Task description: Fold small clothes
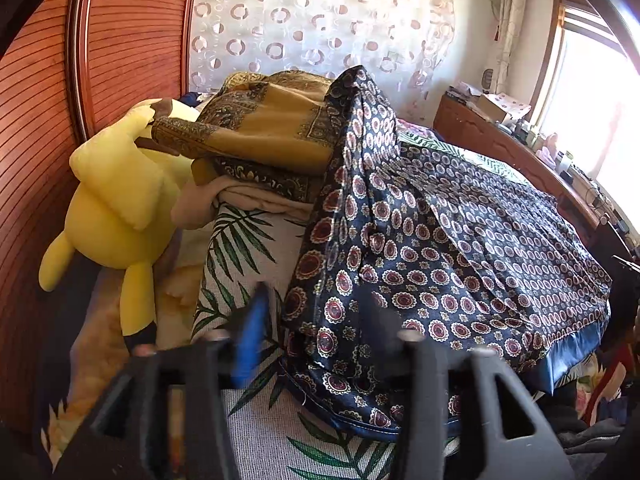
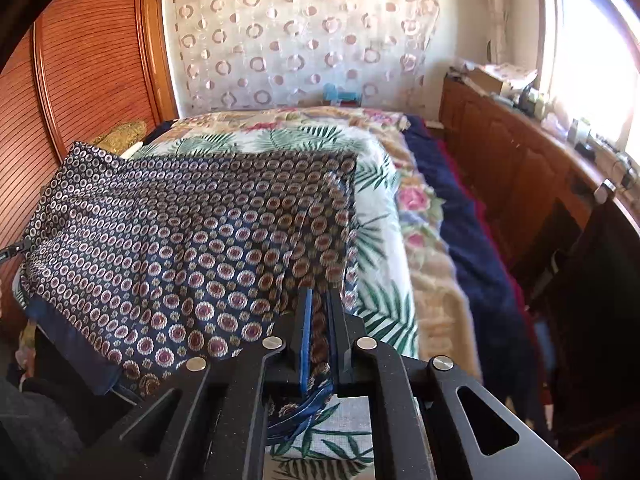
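1. The right gripper [image 2: 319,320], at the lower centre of the right wrist view, is clenched on a bunched edge of the navy silky cloth with rows of red-and-white medallions [image 2: 180,240]; the fabric runs between its blue-lined fingers [image 2: 306,340].
2. The left gripper [image 1: 320,320], at the bottom of the left wrist view, has its fingers set apart; one blue pad [image 1: 250,340] is blurred, and the other finger is dark against the cloth, so I cannot tell whether it grips anything.
3. The cloth [image 1: 440,248] lies spread over the bed with the white palm-leaf cover [image 2: 376,208], one part rising in a peak at the upper centre of the left view.
4. A folded mustard paisley fabric [image 1: 272,128] sits on a pile left of that peak.
5. A yellow plush toy [image 1: 116,204] leans by the slatted wooden wardrobe [image 1: 40,140] at the left edge.
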`<act>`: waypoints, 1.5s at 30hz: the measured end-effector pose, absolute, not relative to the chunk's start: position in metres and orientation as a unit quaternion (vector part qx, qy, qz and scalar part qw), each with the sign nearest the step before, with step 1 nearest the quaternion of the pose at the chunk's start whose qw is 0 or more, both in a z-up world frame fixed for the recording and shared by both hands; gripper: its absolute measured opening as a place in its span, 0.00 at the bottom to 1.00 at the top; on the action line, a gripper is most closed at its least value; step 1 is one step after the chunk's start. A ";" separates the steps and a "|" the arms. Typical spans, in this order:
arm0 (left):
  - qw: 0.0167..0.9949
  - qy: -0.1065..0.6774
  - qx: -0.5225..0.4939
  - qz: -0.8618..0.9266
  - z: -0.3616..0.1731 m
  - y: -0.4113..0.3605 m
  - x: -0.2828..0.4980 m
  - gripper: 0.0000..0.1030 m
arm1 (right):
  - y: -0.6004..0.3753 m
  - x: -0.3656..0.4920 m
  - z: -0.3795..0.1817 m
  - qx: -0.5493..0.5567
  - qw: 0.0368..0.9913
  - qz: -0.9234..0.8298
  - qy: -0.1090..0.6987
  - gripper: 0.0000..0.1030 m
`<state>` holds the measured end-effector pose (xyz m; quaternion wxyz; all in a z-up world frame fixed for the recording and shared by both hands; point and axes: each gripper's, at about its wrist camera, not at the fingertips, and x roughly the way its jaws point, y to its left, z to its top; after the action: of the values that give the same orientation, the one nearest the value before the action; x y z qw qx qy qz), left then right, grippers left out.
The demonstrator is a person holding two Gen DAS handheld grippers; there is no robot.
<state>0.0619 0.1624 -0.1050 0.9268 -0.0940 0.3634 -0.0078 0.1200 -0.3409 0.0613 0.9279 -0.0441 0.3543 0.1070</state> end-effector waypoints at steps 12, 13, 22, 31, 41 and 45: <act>0.922 0.377 -0.092 0.000 -0.116 0.156 0.065 0.63 | -0.291 0.106 0.063 -0.052 0.926 0.156 0.340 0.54; 0.921 0.377 -0.092 0.000 -0.117 0.155 0.065 0.63 | -0.283 0.108 0.060 -0.054 0.924 0.161 0.342 0.54; 0.920 0.381 -0.089 0.004 -0.121 0.152 0.065 0.64 | -0.224 0.125 0.033 -0.074 0.907 0.207 0.359 0.58; 0.921 0.379 -0.086 0.003 -0.121 0.152 0.065 0.64 | -0.184 0.150 0.002 -0.097 0.893 0.228 0.376 0.65; 0.922 0.375 -0.097 -0.013 -0.121 0.154 0.062 0.36 | -0.179 0.149 -0.015 -0.110 0.893 0.226 0.373 0.77; 0.921 0.375 -0.105 -0.026 -0.122 0.153 0.061 0.21 | -0.182 0.145 -0.016 -0.109 0.895 0.225 0.368 0.79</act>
<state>0.0606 0.1535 -0.1218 0.9208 -0.1055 0.3746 -0.0261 0.1452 -0.1821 -0.0157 0.8954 -0.1093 0.3683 0.2250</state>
